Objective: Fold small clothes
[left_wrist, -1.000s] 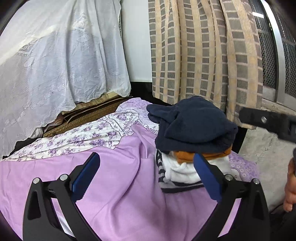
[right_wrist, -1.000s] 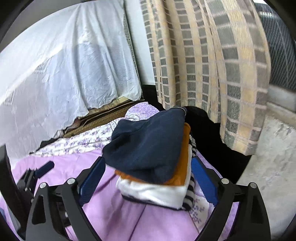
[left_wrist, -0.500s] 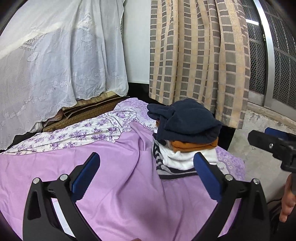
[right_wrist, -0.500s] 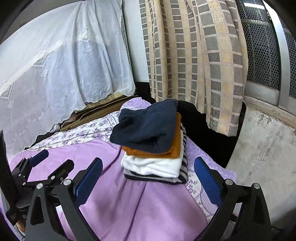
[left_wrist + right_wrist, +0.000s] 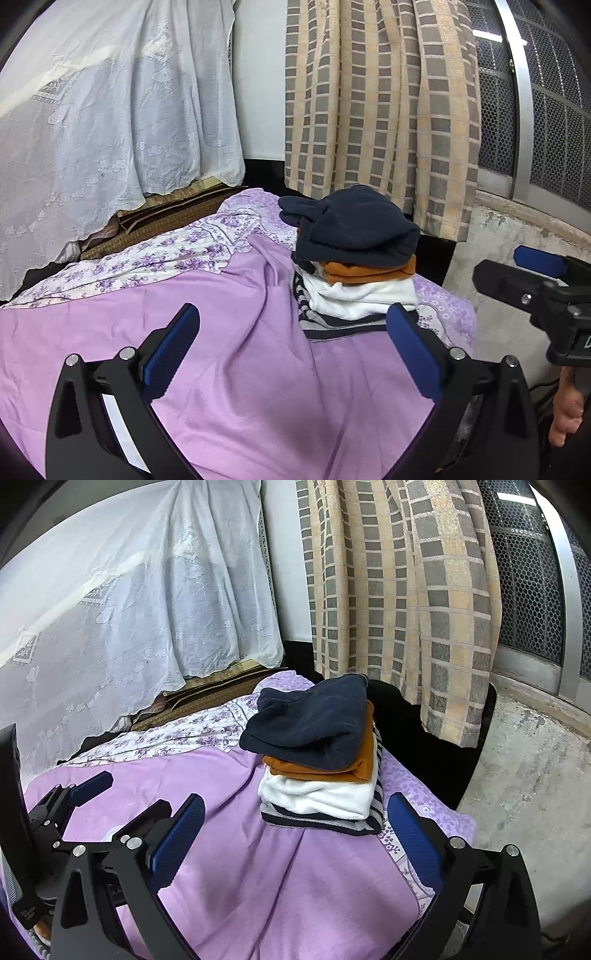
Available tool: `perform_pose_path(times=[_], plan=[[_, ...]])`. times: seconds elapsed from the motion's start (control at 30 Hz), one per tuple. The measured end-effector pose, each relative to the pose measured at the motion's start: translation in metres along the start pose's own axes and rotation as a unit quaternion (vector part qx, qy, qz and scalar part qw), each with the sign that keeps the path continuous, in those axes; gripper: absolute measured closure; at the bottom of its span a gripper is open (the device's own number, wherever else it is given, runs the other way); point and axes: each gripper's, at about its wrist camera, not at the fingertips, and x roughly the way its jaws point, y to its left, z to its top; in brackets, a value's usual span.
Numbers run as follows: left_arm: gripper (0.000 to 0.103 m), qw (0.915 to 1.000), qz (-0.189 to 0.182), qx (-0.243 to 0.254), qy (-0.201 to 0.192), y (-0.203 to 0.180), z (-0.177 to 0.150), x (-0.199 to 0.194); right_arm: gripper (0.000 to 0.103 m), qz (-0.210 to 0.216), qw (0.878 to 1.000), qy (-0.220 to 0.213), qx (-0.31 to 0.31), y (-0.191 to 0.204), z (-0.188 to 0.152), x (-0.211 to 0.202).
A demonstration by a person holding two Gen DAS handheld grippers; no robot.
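Item: stack (image 5: pixel 321 760) of four folded clothes — navy top (image 5: pixel 314 723), orange (image 5: pixel 332 770), white (image 5: pixel 317 797), striped (image 5: pixel 332 821) at the bottom — on the bed (image 5: pixel 258 886), near its far right corner.

Left tongs (image 5: pixel 291 354): spread wide, empty, short of the stack. Right tongs (image 5: pixel 295 838): spread wide, empty, facing the stack.

Step, by judgement: folding looks finished; no loose garment in view. Next move calls for squaring the navy top's loose flap or fetching another piece.

Edges: the stack sits close to the bed's right edge, curtain (image 5: pixel 399 609) just behind. Open purple sheet lies to the left and front.
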Motion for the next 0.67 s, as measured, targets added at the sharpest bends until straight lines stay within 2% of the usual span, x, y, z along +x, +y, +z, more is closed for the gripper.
perform_pose_path(times=[0.27,0.4,0.67], plan=[[0.005,0.9997,0.014,0.001,-0.018,0.0011,-0.0009,-0.0062,0.004,0.000,1.000,0.000,0.000,0.0005,-0.0008,-0.0003],[0.005,1.0000,0.003,-0.005,-0.004,0.0022,-0.0001,-0.0035,0.004,0.001,1.000,0.002,0.001,0.0016,-0.0018,0.0004],[0.005,0.9999,0.013,-0.005,-0.005,0.0018,-0.0008,-0.0056,0.004,0.002,1.000,0.002,-0.001,0.0060,-0.0037,-0.0008]])
